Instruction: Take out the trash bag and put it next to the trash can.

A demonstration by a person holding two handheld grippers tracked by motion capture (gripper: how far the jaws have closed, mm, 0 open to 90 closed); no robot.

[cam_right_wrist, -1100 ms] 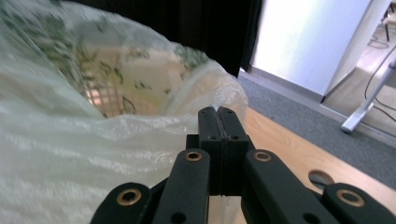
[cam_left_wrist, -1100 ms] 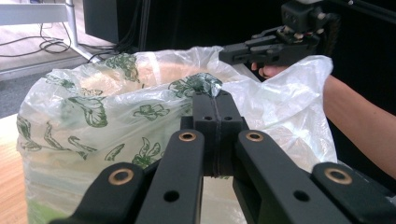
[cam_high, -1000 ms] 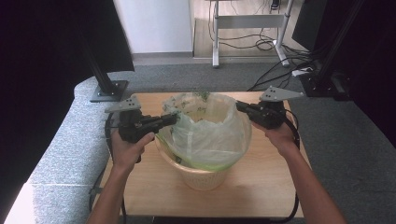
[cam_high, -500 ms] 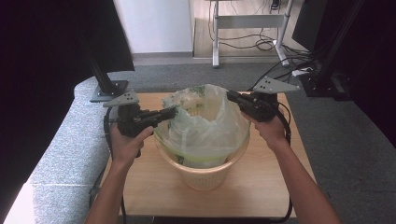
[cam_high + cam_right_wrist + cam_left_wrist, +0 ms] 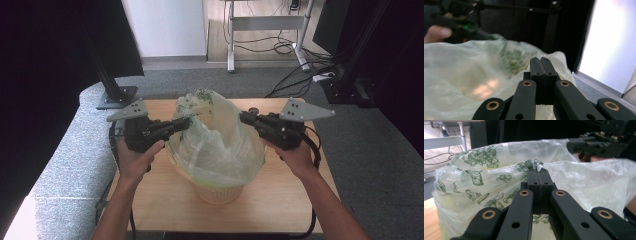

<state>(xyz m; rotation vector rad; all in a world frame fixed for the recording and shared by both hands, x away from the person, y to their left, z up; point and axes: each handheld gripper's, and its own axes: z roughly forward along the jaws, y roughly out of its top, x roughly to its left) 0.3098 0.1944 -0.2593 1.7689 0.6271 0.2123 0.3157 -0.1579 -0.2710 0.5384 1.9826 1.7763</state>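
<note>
You stand at a small wooden table (image 5: 165, 205) with grey carpet around it; a black stand base (image 5: 116, 97) sits on the floor beyond its far left corner, and a tangle of cables (image 5: 295, 82) runs off past the far right one, none of it between you and the work. On the table stands a pale woven bin (image 5: 219, 190), and a thin plastic bag (image 5: 220, 145) printed with green leaves lines it, its upper part pulled well up above the rim. What lies inside the bag cannot be made out through the film. Your left gripper (image 5: 184, 123) has its jaws pressed together on a bunched bit of the bag's left edge, clear in the left gripper view (image 5: 534, 166). Your right gripper (image 5: 243, 118) has its jaws closed flat at the right edge; whether film is pinched there you cannot tell.
</note>
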